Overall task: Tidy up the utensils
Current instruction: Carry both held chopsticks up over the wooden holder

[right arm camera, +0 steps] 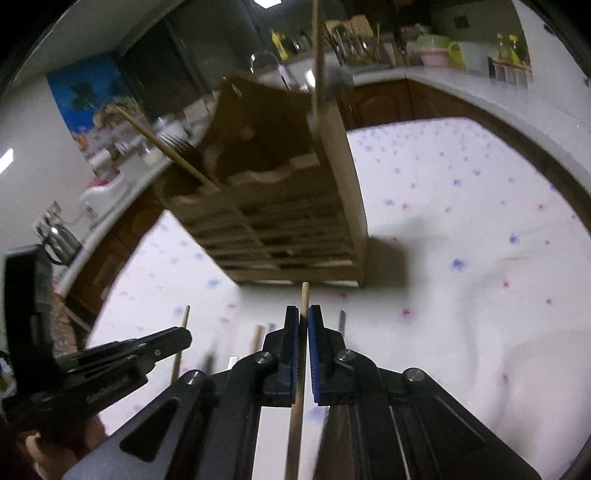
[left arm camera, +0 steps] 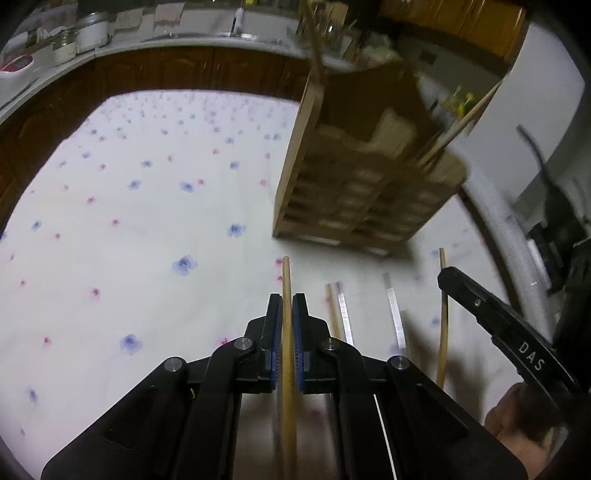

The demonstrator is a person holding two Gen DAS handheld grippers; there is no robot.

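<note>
In the left wrist view my left gripper (left arm camera: 287,306) is shut on a wooden chopstick (left arm camera: 286,277), held above the flowered cloth (left arm camera: 147,221). My right gripper (right arm camera: 303,314) is shut on another wooden chopstick (right arm camera: 304,295). Each gripper also shows in the other's view, at the right edge as the right gripper (left arm camera: 448,280) and low on the left as the left gripper (right arm camera: 184,334). A slatted wooden utensil holder (left arm camera: 332,192) (right arm camera: 295,221) stands just beyond both, with two chopsticks (right arm camera: 166,147) leaning out of it. More wooden and metal chopsticks (left arm camera: 343,314) lie on the cloth between the grippers.
Dark wooden cabinets (left arm camera: 184,70) under a pale counter (right arm camera: 480,96) run around the table's far side. The counter holds jars, containers and bottles (left arm camera: 88,33). Flowered cloth stretches left of the holder in the left view and right of it in the right view.
</note>
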